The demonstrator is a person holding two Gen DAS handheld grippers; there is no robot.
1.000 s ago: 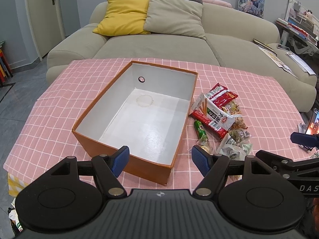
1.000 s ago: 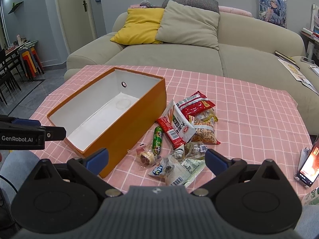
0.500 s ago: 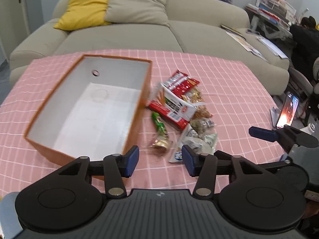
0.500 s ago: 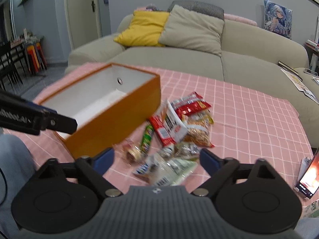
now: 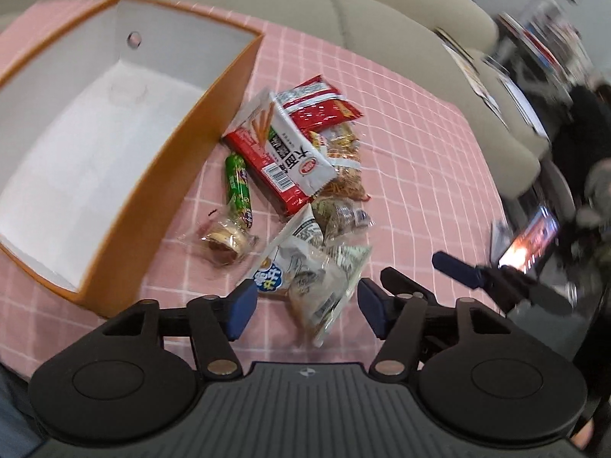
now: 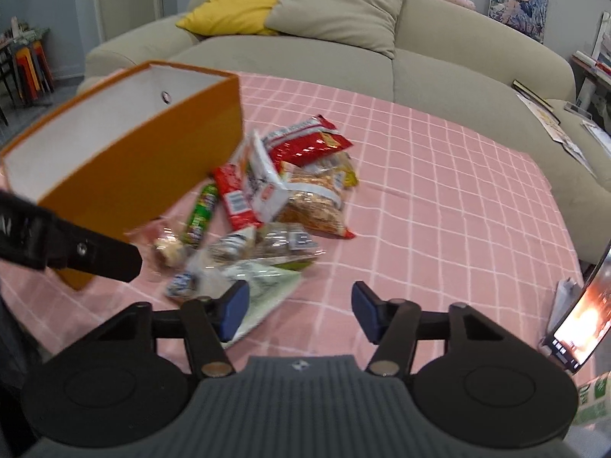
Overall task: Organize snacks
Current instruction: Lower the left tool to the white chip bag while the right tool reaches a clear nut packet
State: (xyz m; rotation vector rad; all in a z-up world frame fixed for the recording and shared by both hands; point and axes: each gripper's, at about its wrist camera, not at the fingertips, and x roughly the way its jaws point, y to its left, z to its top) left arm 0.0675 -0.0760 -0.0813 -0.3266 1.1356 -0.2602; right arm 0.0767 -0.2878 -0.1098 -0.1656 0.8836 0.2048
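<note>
One orange box, open top, white inside, nothing in it. One snack pile just right of box on pink checked cloth: one red bag, one white-red stick pack, one green sausage, one round pastry in clear wrap, one noodle-like bag, about three clear/white packets nearest the grippers; exact count of those unclear, overlapping and blurred. One phone, lit, at cloth's right edge. One sofa, two cushions: yellow, beige.

Versus a second ago: both views lower and closer to pile, tilted down more; sofa mostly gone from left view. Box and pile unmoved.

Left gripper: jaws apart, opening, straddling the near white packet, pads not pressing it. Right gripper: jaws apart, closing, bare cloth between, left pad over edge of a white packet; nothing gripped.
</note>
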